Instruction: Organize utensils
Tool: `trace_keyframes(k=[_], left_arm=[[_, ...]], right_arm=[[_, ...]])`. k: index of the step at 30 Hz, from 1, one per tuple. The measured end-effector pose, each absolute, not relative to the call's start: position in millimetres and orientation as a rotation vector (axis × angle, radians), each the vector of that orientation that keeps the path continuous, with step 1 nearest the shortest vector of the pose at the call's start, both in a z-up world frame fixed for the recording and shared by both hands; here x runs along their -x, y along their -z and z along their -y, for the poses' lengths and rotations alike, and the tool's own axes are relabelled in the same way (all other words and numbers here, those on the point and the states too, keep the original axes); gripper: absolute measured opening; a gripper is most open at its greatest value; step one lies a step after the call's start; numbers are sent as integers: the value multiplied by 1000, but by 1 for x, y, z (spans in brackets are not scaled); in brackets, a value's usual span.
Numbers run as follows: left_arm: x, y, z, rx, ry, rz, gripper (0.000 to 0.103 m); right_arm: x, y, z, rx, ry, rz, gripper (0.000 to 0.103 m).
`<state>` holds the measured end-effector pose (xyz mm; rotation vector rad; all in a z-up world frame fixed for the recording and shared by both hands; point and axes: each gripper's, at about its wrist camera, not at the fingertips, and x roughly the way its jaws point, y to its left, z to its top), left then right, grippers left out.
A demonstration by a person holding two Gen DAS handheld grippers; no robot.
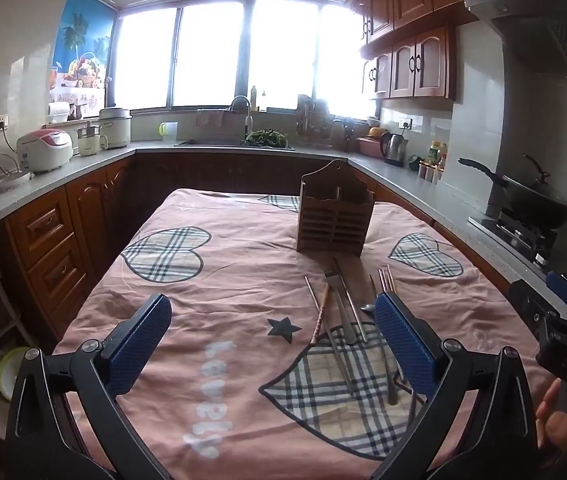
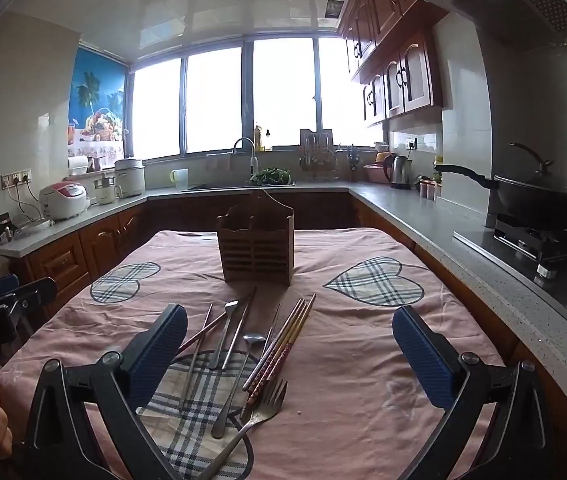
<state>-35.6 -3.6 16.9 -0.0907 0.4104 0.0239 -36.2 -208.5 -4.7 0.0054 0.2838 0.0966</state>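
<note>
Right wrist view: both hand-held grippers spread and empty, sorting not yet begun.
Right hand-held gripper and left hand-held gripper hover over loose utensils on the surface, near the wooden caddy; next likely pinching one chopstick.

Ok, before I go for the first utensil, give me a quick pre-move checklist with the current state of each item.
1. Left gripper fingers open, nothing held: ok.
2. Right gripper fingers open, nothing held: ok.
3. Wooden holder upright on the tablecloth, beyond the utensils: ok.
4. Holder compartments free of contents: cannot tell, the inside is hidden.
5. Utensils separated for a clean single pick: not ok; chopsticks, spoon and fork overlap in one pile.
6. Path from the pile to the holder free of obstacles: ok.
</note>
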Motion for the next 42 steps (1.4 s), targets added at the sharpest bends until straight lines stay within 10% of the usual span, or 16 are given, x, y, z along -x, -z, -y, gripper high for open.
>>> trace_keyframes(k=[42], left_arm=[[35,-12,1,92,-32,-411,103]], right_arm=[[36,2,203,-1,-125,-297,103]])
